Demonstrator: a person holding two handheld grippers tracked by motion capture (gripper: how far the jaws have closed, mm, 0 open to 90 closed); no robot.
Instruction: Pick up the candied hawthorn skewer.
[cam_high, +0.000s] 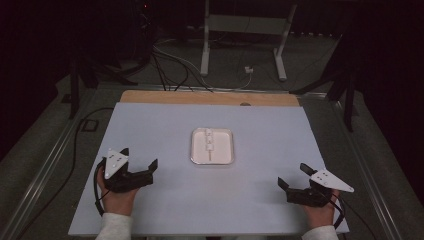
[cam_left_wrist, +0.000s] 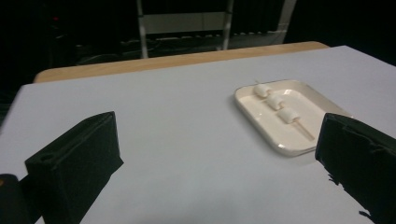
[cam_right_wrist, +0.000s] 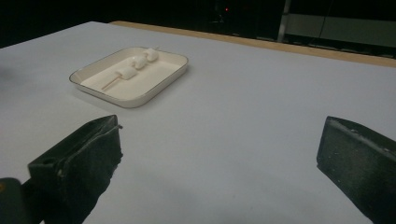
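— Marshmallow skewer (cam_high: 209, 142) is lying in the white tray (cam_high: 196, 156) at the middle of the table (cam_high: 150, 130), three marshmallows threaded toward its far end, bare stick pointing back at the person.

— And both grippers sit well short of it. Left gripper (cam_high: 138, 157) has its jaws spread wide with nothing in them, right gripper (cam_high: 295, 175) the same.

— My worry is the stick. It looks thin and lies flat on the tray floor, so the jaws could slip off it or just shove it along.

— Or squash a marshmallow if they close there instead. That tray looks light too; a knock on its rim might slide it across the table.
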